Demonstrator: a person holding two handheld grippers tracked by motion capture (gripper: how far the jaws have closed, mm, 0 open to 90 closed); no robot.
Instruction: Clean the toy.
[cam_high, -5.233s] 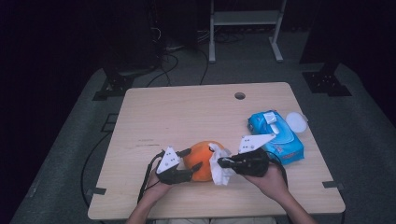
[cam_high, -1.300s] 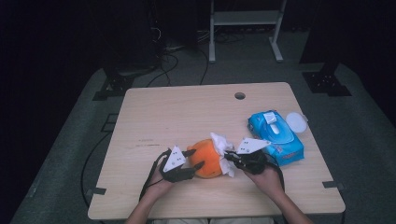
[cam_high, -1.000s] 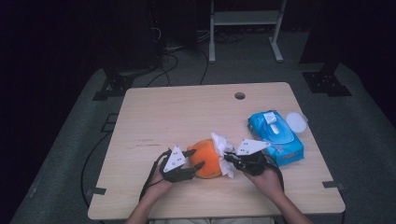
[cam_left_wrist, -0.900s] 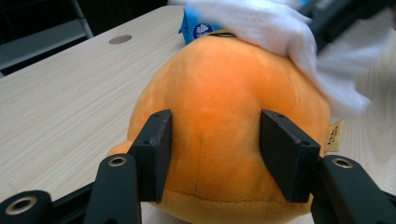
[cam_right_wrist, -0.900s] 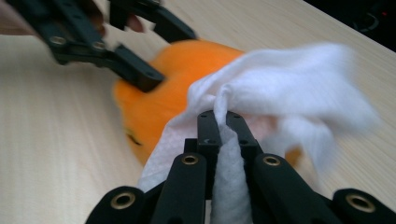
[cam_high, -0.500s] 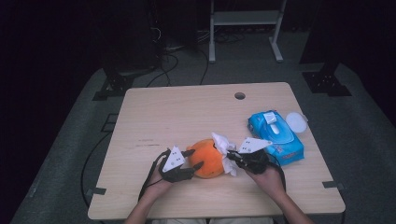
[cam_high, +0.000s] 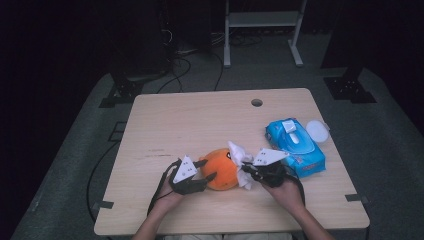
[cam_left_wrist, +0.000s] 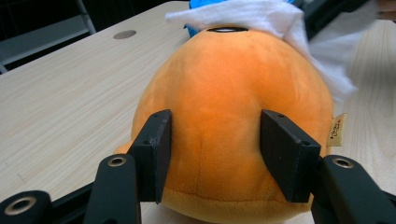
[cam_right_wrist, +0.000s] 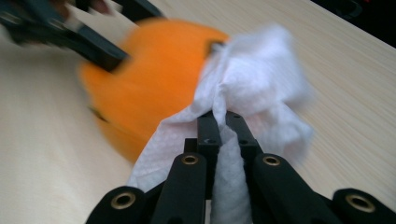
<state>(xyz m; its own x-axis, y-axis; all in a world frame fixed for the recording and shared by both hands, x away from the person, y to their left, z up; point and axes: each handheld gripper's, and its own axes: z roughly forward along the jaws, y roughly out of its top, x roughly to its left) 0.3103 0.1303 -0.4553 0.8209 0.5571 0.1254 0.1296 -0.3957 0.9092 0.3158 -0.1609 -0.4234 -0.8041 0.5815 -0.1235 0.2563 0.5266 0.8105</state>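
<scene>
The right hand-held gripper has its jaws pinched tight on a bunched white wipe, which is pressed against the upper side of the orange plush toy. The left hand-held gripper is closed partway on the toy's rounded body, one pad on each flank, and holds it steady. In the high view the toy sits on the surface near the front edge, between the left hand-held gripper and the right hand-held gripper, with the wipe draped over its right side.

Likely faults from this state:

- Loss of the wipe. Only a narrow fold sits between the right jaws. Drag against plush pile could pull the fold out, leaving the jaws rubbing the fabric bare.
- Toy rotation or slip. The body is soft and round, and the left pads compress rather than lock it. A sideways wiping stroke could roll the toy out of the hold toward the near edge of the surface.
- Incomplete coverage. The wipe is bunched, so little of it meets the toy, and areas beneath the left pads stay unwiped unless the hold is shifted.
- Collision. The blue wipe packet lies just beside the right hand, with a white round lid beyond it. A wide return stroke could knock either aside.
</scene>
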